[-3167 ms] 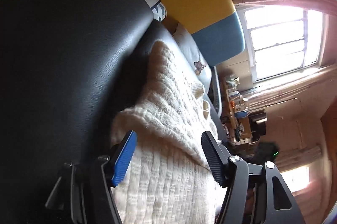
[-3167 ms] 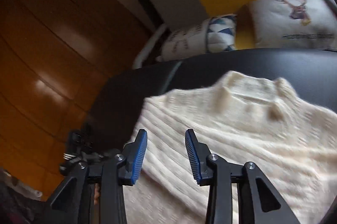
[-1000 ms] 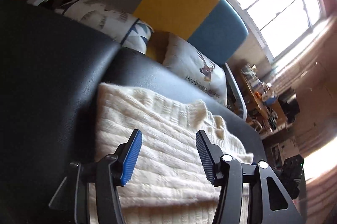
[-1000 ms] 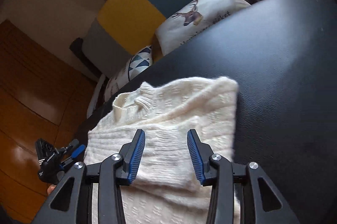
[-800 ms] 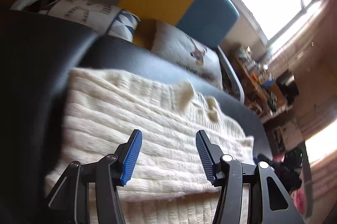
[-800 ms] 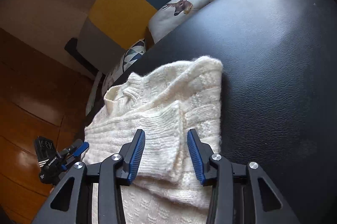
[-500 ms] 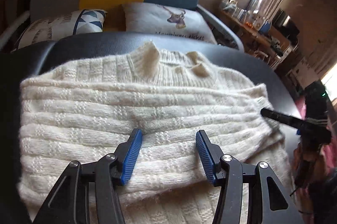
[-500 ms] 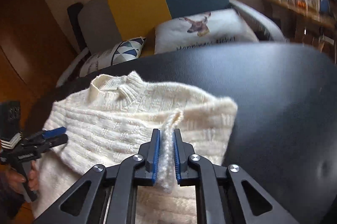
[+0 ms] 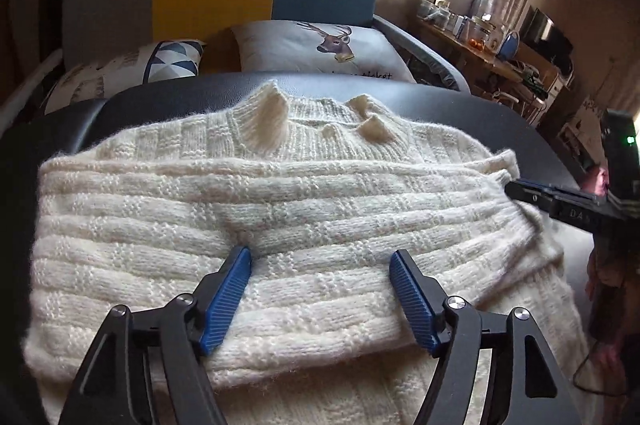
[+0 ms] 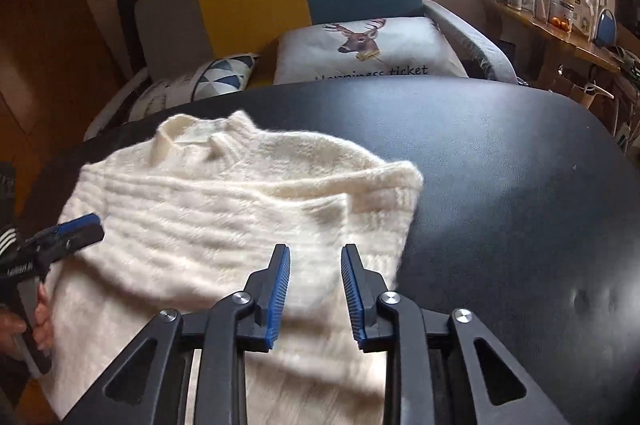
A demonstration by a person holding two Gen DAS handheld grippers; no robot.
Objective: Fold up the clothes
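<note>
Both grippers hover over the cream sweater (image 9: 280, 201) at six o'clock on the bench (image 10: 500, 165): left gripper (image 9: 320, 261) fingers just spread wide, right gripper (image 10: 315, 257) fingers just parted narrowly, neither gripping.

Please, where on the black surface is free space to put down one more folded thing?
The widest bare patch of the black surface lies to the right of the cream sweater, up to the rounded far edge. A narrow strip stays free between the sweater's collar and the deer cushion. The left side is crowded: sweater and left hand-held gripper.
</note>
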